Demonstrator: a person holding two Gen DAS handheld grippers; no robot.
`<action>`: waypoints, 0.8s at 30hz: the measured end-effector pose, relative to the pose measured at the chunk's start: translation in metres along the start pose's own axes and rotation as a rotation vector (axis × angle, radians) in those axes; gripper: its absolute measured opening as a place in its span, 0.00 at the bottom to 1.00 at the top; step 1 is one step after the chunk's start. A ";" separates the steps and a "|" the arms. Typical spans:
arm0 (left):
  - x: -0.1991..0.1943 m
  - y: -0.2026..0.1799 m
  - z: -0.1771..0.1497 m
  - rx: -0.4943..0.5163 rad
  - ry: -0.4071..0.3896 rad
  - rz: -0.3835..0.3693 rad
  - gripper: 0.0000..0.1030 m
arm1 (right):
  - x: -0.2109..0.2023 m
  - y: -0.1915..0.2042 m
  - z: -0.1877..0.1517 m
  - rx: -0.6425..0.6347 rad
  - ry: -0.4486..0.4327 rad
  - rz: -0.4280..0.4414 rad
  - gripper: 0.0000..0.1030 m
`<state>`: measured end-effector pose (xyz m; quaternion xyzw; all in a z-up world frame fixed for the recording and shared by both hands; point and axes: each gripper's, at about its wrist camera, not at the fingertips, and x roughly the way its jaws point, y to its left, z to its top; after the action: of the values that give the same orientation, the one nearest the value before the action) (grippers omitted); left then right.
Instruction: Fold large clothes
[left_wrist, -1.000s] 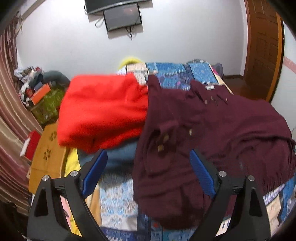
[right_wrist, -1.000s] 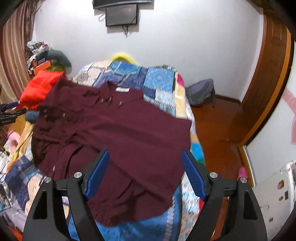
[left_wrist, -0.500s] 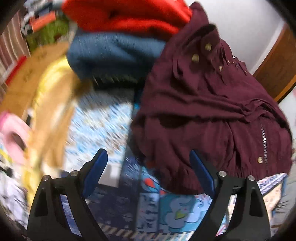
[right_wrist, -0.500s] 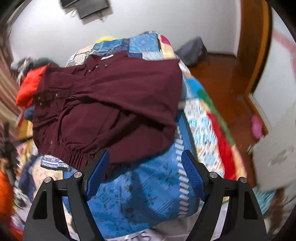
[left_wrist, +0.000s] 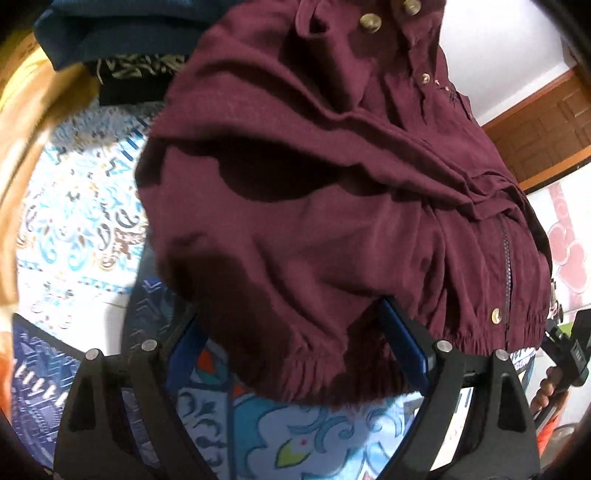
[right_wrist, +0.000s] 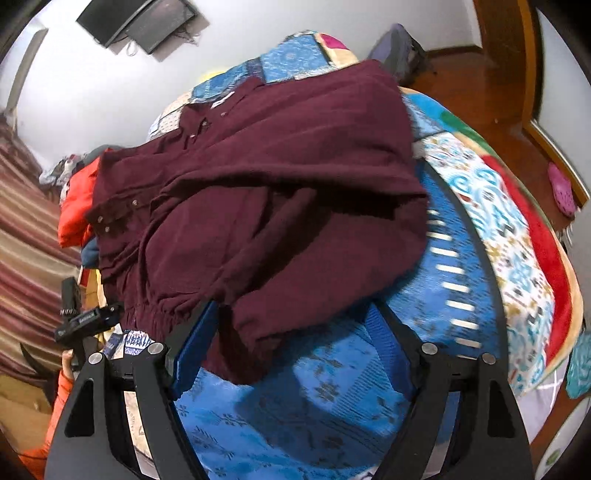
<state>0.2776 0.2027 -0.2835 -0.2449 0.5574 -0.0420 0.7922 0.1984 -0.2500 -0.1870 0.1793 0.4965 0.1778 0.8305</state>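
Here, a maroon jacket (right_wrist: 280, 192) lies rumpled on a bed (right_wrist: 461, 280) with a blue patterned quilt; the left gripper (left_wrist: 295, 350) spans its elastic hem, jaws apart; the right gripper (right_wrist: 291, 339) straddles a sleeve end, jaws opening; red clothing (right_wrist: 75, 206) lies beside the jacket.

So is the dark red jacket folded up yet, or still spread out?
Still spread out. The maroon jacket lies rumpled and wide across the patterned bedspread, its gathered hem loose at the near edge, no neat fold.
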 end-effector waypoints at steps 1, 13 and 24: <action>0.002 -0.001 0.001 -0.004 -0.003 -0.004 0.88 | 0.002 0.006 -0.001 -0.011 0.003 0.034 0.77; -0.028 -0.031 -0.002 0.081 -0.089 0.065 0.22 | 0.010 0.019 0.007 -0.038 -0.064 0.060 0.22; -0.144 -0.129 0.005 0.284 -0.336 -0.143 0.11 | -0.047 0.038 0.042 -0.128 -0.230 0.103 0.13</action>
<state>0.2550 0.1404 -0.1013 -0.1733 0.3872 -0.1344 0.8955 0.2108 -0.2441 -0.1150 0.1705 0.3758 0.2300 0.8813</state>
